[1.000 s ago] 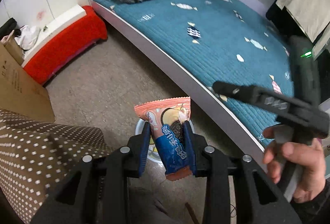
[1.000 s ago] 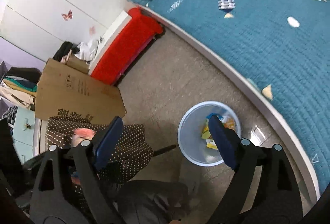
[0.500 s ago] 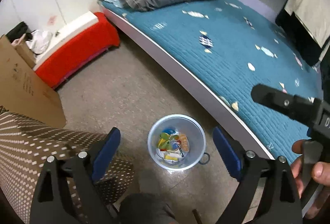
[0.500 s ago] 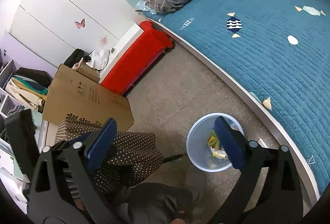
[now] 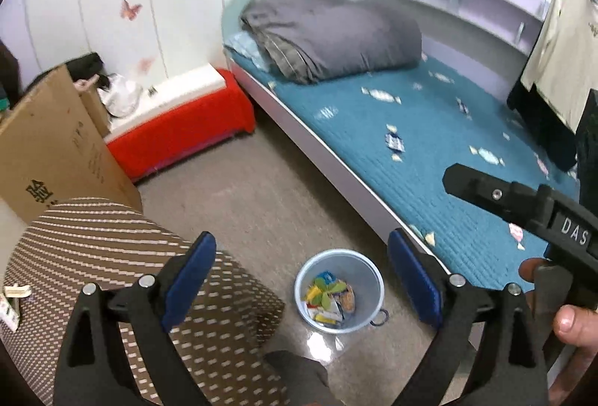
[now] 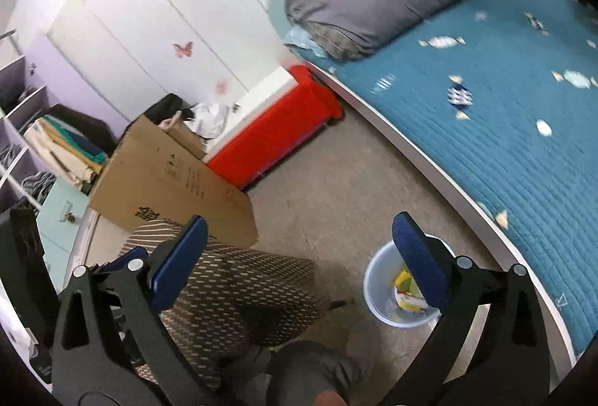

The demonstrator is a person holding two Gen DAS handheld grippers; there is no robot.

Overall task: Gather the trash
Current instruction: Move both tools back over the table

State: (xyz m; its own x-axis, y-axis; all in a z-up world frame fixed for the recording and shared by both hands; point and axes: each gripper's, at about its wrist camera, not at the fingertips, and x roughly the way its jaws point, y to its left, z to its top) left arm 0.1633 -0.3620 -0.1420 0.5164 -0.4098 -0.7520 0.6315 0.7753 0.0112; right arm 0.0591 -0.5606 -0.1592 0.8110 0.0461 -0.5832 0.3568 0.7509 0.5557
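A pale blue trash bin (image 5: 339,291) stands on the floor beside the bed, with several coloured wrappers (image 5: 329,299) inside. My left gripper (image 5: 302,279) is open and empty, held high above the bin. My right gripper (image 6: 301,262) is open and empty too; the bin (image 6: 400,284) shows partly behind its right finger. The right gripper's body (image 5: 523,208) shows at the right of the left wrist view, held by a hand.
A brown patterned tablecloth (image 5: 112,256) covers a table at the lower left, with small paper items (image 5: 11,301) at its edge. A cardboard box (image 5: 48,144), a red bench (image 5: 179,125) and a bed with a teal cover (image 5: 411,144) surround the floor.
My left gripper opened and let go of the snack wrapper, which dropped into the bin. Both grippers have since risen and tilted up, so the bin looks smaller.
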